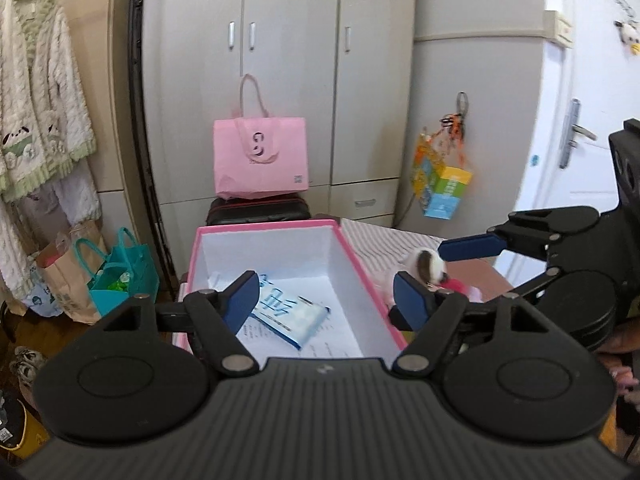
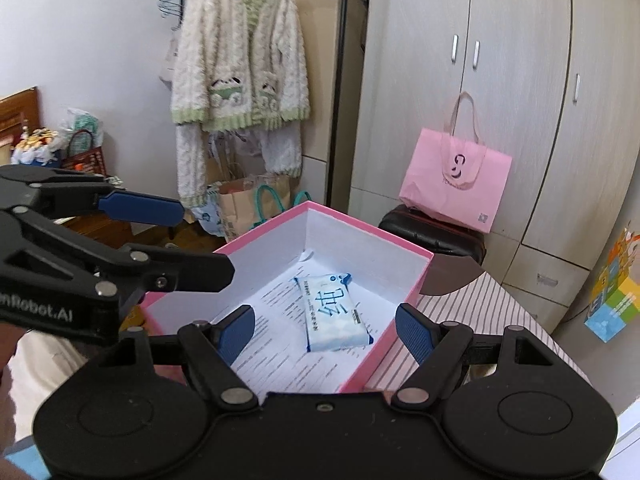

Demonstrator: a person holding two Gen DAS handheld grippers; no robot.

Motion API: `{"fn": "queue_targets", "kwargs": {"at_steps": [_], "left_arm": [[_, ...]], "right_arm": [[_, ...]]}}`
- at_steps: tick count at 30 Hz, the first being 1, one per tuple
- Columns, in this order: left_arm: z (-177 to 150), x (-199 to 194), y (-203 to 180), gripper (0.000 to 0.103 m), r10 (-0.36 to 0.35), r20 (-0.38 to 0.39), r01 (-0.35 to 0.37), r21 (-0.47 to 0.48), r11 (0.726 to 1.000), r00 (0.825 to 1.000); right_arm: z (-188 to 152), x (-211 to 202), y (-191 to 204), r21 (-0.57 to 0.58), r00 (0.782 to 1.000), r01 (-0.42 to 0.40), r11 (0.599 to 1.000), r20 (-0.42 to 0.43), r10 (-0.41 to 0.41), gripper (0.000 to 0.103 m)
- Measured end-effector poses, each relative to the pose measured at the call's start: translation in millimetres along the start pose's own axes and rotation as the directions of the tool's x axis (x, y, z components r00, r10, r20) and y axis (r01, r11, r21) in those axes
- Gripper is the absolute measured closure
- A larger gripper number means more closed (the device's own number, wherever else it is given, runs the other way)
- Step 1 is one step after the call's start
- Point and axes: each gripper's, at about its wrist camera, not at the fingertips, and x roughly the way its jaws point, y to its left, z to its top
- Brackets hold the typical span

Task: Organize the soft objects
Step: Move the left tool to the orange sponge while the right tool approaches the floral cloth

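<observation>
We hold both the left gripper (image 1: 326, 300) and right gripper (image 2: 325, 330) with jaws open and empty above the pink box (image 2: 280, 220), where the tissue pack (image 2: 336, 312) lies, free for the plush toy (image 1: 430, 266) beside it.

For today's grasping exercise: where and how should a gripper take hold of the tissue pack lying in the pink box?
Probably from above, across the short width of the tissue pack. It lies flat on the floor of the pink box, whose walls block any sideways approach.
</observation>
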Motion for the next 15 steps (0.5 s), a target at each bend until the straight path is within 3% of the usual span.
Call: {"fn": "queue_targets", "kwargs": {"at_steps": [3,8,15], "left_arm": [[-7,-11,-12,0.028,-0.016,0.009,0.016,0.020,1.000,1.000],[-19,-16,-30,0.028,-0.063,0.007,0.062,0.025,0.998,0.998],[-42,-10,-59,0.028,-0.148,-0.019,0.149,0.037,0.988,0.989]], "right_arm": [[-14,-25,-6,-0.007,1.000,-0.001,1.000,0.028,0.001,0.022],[-41,-64,-36,0.084,0.998,-0.006,0.996,0.063,0.001,0.022],[-73,-93,-68,0.161,0.995,0.060,0.985,0.071,-0.072,0.021]]}}
